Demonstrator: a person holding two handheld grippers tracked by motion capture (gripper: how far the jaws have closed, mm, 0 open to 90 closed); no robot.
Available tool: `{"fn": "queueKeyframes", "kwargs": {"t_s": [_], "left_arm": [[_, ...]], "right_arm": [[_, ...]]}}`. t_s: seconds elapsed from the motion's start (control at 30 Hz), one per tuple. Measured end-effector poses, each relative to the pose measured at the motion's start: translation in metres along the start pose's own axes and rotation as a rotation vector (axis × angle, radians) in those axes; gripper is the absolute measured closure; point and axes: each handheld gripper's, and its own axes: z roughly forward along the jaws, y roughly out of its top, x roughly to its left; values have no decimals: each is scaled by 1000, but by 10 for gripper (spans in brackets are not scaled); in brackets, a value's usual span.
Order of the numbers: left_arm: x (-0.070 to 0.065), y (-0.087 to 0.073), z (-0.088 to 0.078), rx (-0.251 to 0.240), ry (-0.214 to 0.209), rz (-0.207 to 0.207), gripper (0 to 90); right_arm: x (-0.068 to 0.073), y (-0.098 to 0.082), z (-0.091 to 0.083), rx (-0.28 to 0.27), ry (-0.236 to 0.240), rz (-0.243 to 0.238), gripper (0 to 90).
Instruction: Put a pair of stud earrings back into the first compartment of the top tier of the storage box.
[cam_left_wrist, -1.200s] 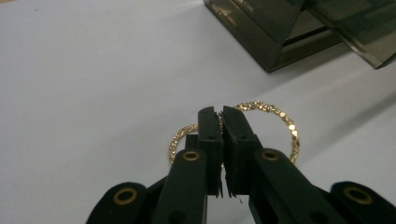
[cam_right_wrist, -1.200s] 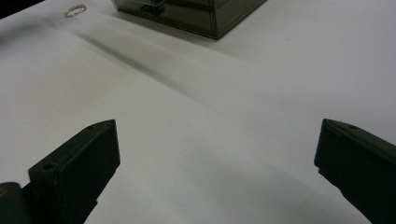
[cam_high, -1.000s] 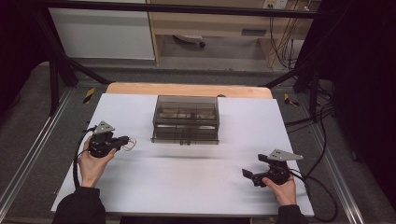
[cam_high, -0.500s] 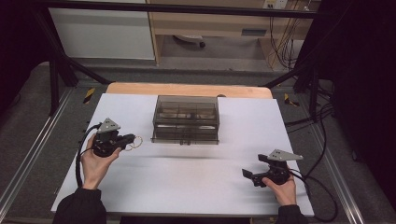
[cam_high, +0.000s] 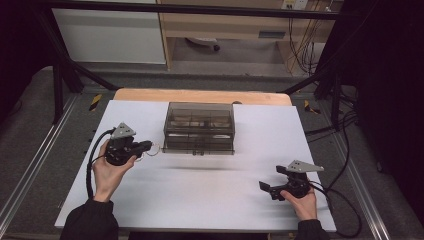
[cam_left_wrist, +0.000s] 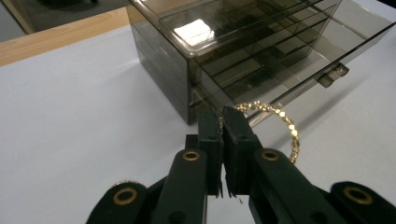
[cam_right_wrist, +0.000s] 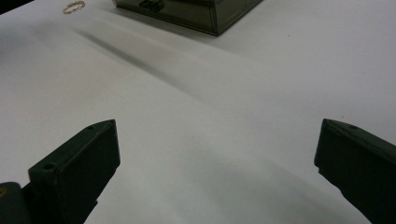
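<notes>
A white worktop (cam_high: 200, 200) is seen from the high view, with a wooden strip along its far edge. At its middle far part stands a smoky transparent drawer box (cam_high: 199, 128). In the left gripper view the box (cam_left_wrist: 243, 51) is shown close up: its inner dividers can be made out through the lid, and a drawer with a small handle tab is seen drawn out a little at the bottom.

The left tongs (cam_high: 148, 146) are held above the worktop just left of the box, pointing toward it. In the left gripper view the left tongs (cam_left_wrist: 222, 126) are seen pressed together on a gold beaded bracelet (cam_left_wrist: 286, 127), whose loop hangs out to one side in front of the drawer; from the high view the bracelet (cam_high: 156, 148) is only a faint ring.

The right tongs (cam_high: 266, 188) rest low at the near right of the worktop, well apart from the box. In the right gripper view the right tongs (cam_right_wrist: 217, 154) stand wide with nothing between them.
</notes>
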Motion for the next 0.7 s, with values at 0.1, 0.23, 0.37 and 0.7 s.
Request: {"fn": "queueKeyframes", "kwargs": {"t_s": [0.1,0.23,0.37,0.7], "left_arm": [[-3,5,2,-1,-2,8,856],[-7,11,7,-1,-8,11,856],[-11,16,11,-1,-17,21,856],[-15,25,26,14,-17,15,856]], "right_arm": [[0,0,0,0,0,-3,7],[0,0,-1,-1,-1,-3,6],[0,0,-1,-2,-1,-2,6],[-1,0,-1,-3,-1,-4,7]]}}
